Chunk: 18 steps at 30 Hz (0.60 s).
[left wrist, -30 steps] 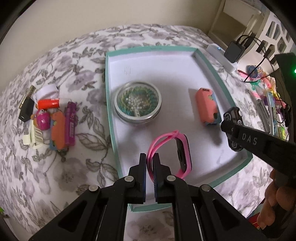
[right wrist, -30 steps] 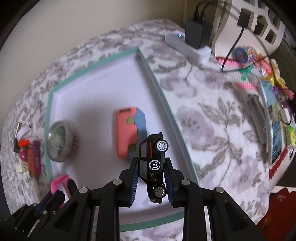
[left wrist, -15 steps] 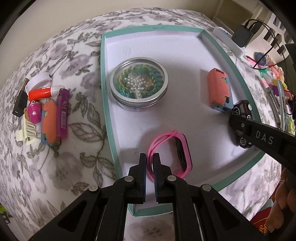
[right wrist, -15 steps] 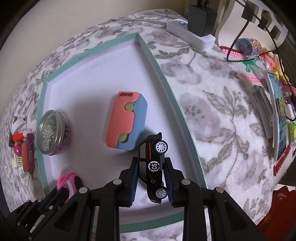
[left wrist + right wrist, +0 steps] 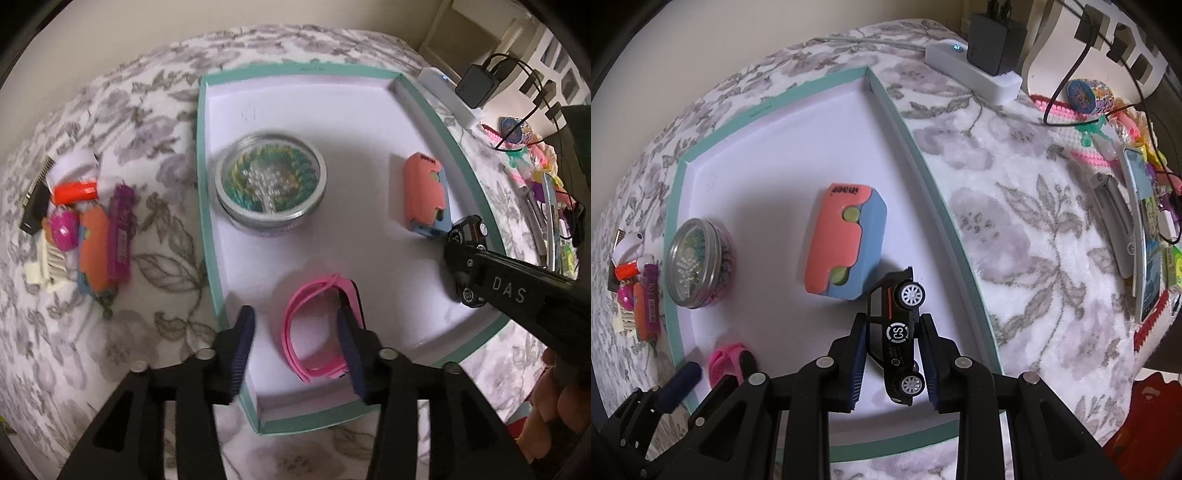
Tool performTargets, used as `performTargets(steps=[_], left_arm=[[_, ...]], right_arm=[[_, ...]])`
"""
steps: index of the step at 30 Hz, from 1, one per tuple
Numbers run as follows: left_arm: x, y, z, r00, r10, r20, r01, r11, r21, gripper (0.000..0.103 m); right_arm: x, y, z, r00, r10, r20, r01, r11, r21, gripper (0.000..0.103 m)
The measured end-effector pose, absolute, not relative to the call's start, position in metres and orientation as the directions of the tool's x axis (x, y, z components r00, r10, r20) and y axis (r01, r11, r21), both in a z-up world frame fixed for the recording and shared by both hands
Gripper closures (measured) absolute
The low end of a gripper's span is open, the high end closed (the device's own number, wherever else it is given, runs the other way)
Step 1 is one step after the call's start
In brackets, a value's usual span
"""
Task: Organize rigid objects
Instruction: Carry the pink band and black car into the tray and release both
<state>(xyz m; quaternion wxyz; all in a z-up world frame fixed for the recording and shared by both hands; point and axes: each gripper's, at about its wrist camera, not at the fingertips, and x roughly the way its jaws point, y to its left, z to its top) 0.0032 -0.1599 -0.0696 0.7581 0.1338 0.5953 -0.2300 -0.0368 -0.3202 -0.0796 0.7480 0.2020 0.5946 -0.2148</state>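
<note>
A teal-rimmed white tray (image 5: 205, 184) lies on a floral blanket. In it sit a round tin of beads (image 5: 271, 181), a coral-and-blue box (image 5: 424, 192) and a pink wristband (image 5: 317, 365). My left gripper (image 5: 295, 314) hangs over the tray's near corner. Its jaws are opening, and the wristband lies on the tray floor between them, free of the left pad. My right gripper (image 5: 892, 321) is shut on a black toy car (image 5: 899, 332), held nose-up just above the tray floor near the right wall (image 5: 923, 155), beside the coral-and-blue box (image 5: 846, 243).
Several small items (image 5: 85, 221) are bunched on the blanket left of the tray. A white power strip with a black charger (image 5: 975, 70) lies behind it. Cables, a phone and bright clutter (image 5: 1137, 221) fill the right side. A hand (image 5: 561, 398) holds the right gripper.
My left jaws have spread apart and let go of the pink wristband, which now lies in the tray. The right gripper has kept the toy car in place.
</note>
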Motion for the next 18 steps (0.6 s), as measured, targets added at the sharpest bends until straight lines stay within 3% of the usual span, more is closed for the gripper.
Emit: performTargets(steps=[18], left_arm=[[0.018, -0.141, -0.018, 0.343, -0.260, -0.903, 0.439, 0.894, -0.090, 0.045]], right_arm=[[-0.038, -0.314, -0.029, 0.324, -0.170, -0.931, 0.540, 0.841, 0.034, 0.073]])
